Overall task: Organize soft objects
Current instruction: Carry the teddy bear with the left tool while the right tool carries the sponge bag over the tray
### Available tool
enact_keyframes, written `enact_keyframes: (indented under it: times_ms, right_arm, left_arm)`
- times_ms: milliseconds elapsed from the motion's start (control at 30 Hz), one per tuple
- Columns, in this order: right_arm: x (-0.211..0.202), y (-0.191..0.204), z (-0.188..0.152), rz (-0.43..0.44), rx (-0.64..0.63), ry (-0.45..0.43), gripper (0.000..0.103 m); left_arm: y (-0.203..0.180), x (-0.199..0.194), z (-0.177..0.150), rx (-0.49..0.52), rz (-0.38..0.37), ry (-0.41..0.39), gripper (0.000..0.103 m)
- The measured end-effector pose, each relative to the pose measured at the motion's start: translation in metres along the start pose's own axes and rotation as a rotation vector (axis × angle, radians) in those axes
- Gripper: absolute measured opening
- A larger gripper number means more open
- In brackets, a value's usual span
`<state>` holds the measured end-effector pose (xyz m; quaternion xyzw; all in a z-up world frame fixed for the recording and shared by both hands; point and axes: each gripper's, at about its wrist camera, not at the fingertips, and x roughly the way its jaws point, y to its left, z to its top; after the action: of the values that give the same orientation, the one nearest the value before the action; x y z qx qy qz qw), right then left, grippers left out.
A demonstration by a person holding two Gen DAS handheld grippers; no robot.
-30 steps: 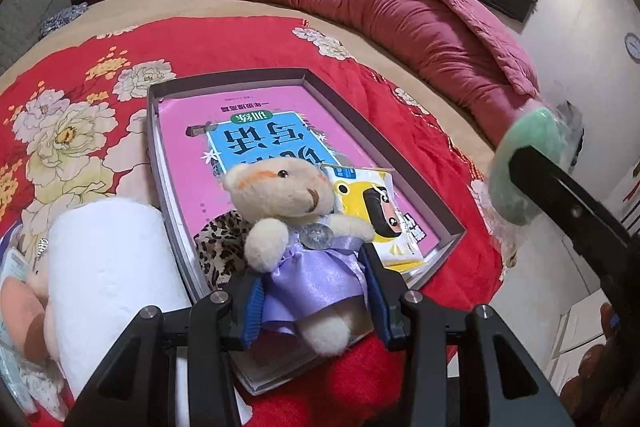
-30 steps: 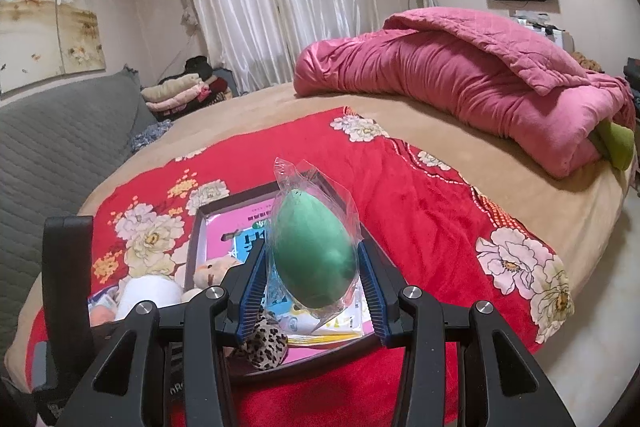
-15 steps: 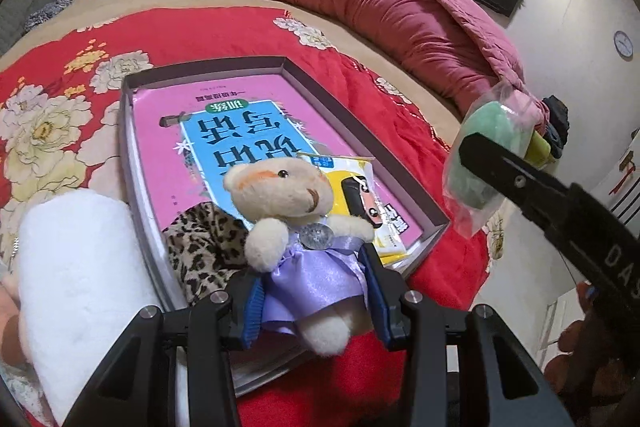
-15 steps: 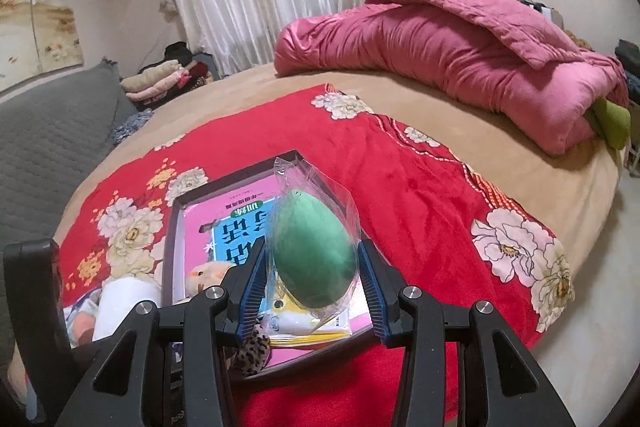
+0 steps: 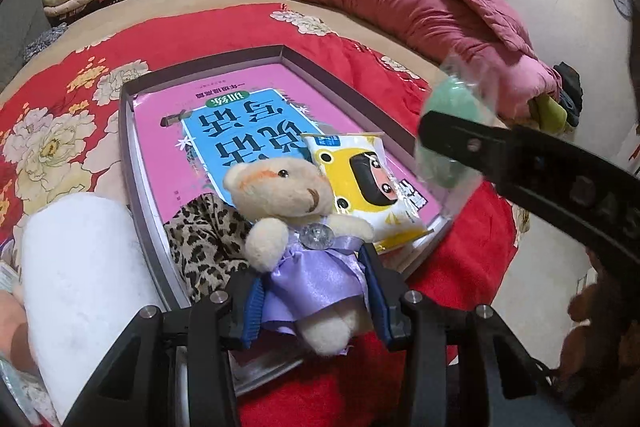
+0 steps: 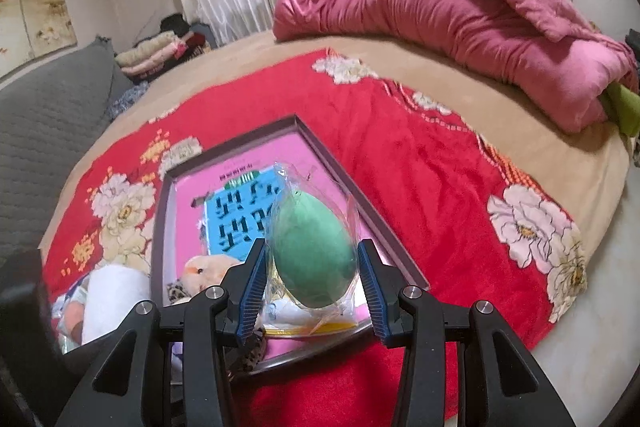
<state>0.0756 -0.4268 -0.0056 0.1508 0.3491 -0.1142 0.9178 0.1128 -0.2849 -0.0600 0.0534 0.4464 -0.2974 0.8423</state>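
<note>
1. left tongs [image 5: 316, 291] gripping teddy bear [image 5: 296, 223] by its purple dress, hovering over near end of grey tray [image 5: 132, 163].
2. right tongs [image 6: 312, 279] clamping bagged green egg-shaped sponge [image 6: 312, 255], hanging above tray's right side.
3. lying in tray: pink book [image 5: 240, 115], yellow packet [image 5: 364, 191], leopard cloth [image 5: 204, 231].

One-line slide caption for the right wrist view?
Right claw grips a bagged green sponge egg above the grey tray on a red floral blanket.
</note>
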Motion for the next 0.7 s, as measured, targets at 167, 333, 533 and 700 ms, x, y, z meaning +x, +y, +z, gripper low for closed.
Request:
enact_keyframes:
  times_ms: [167, 333, 533, 700]
  right_arm:
    - [0.014, -0.004, 0.001, -0.018, 0.012, 0.065, 0.046]
    - [0.035, -0.001, 0.000, -0.074, -0.023, 0.153, 0.046]
    - [0.044, -0.006, 0.005, -0.161, -0.065, 0.149, 0.046]
    - [0.051, -0.016, 0.005, -0.163, -0.037, 0.182, 0.046]
  left_arm:
    - [-0.001, 0.001, -0.001, 0.008, 0.014, 0.002, 0.044]
    - [0.001, 0.000, -0.001, -0.005, -0.002, 0.001, 0.044]
    - [0.004, -0.001, 0.001, -0.031, -0.023, -0.008, 0.044]
    - [0.005, -0.001, 0.002, -0.042, -0.031, -0.011, 0.044]
